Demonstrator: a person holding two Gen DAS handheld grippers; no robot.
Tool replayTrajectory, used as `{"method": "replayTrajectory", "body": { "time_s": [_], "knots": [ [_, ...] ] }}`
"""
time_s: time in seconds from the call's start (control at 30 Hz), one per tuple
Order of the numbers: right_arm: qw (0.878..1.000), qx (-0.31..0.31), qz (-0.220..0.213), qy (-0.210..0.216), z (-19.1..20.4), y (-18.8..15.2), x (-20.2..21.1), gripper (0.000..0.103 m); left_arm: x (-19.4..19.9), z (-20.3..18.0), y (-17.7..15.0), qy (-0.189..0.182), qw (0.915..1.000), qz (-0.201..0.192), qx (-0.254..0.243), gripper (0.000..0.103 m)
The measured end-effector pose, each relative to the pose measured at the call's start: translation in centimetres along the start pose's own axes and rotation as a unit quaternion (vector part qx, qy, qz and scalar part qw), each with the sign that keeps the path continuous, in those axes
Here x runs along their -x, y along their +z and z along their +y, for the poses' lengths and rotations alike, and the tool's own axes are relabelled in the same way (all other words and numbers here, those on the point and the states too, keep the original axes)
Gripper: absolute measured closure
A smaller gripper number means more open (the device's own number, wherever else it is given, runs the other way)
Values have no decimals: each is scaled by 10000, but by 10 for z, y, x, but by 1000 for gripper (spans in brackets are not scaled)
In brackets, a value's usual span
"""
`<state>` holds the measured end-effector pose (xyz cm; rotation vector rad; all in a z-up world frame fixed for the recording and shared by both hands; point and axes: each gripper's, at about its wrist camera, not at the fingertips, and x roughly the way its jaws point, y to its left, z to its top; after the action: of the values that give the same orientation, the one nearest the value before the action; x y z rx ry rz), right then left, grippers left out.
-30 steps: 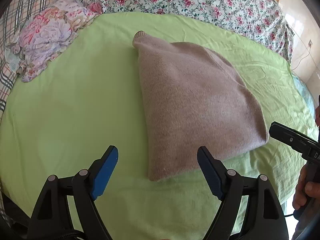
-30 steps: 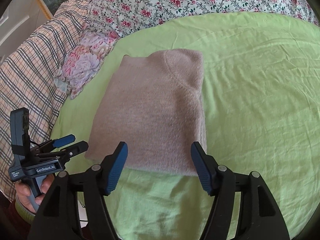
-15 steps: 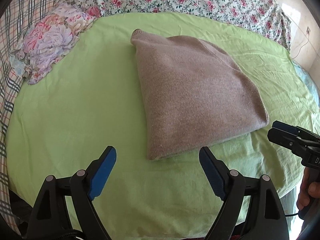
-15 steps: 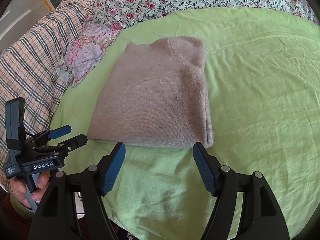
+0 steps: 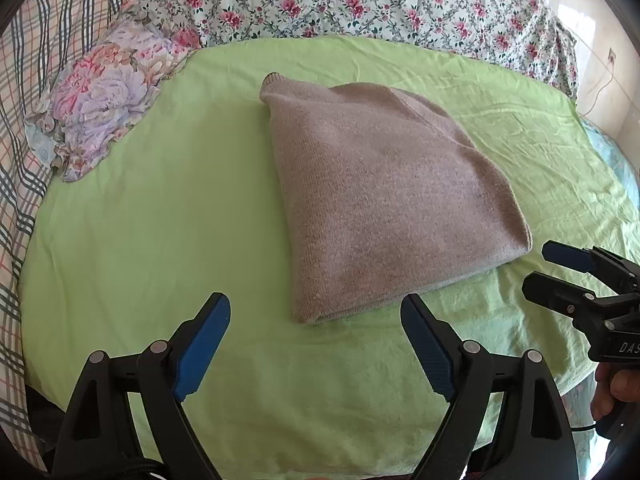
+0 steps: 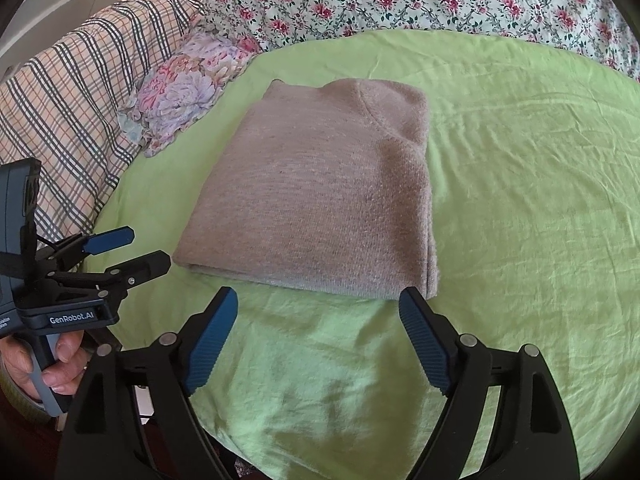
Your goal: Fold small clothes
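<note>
A taupe knit sweater (image 5: 384, 200) lies folded into a flat rectangle on the green sheet (image 5: 140, 220); it also shows in the right wrist view (image 6: 320, 200). My left gripper (image 5: 316, 320) is open and empty, held back from the sweater's near corner. My right gripper (image 6: 318, 312) is open and empty, just short of the sweater's near edge. The right gripper also shows at the right edge of the left wrist view (image 5: 560, 272), and the left gripper shows at the left of the right wrist view (image 6: 128, 252), both apart from the sweater.
A floral pillow (image 5: 104, 92) lies at the far left of the sheet. A rose-print quilt (image 5: 360, 0) runs along the back and a plaid blanket (image 6: 72, 92) along the left. The green sheet's near edge (image 6: 320, 440) drops off close to me.
Both grippers have pulled back from the folded sweater toward the near edge of the bed. The sweater has not moved.
</note>
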<state>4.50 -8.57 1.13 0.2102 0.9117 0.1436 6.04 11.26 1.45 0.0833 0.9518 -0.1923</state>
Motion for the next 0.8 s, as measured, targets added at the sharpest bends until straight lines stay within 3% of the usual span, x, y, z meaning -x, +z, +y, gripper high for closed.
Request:
{"method": "replayTrajectory", "body": {
  "time_s": [0.8],
  "knots": [
    [9996,252,87,-106,-5,32,-24,19,-16,-1,27,144,9999,-39,-22,13]
  ]
}}
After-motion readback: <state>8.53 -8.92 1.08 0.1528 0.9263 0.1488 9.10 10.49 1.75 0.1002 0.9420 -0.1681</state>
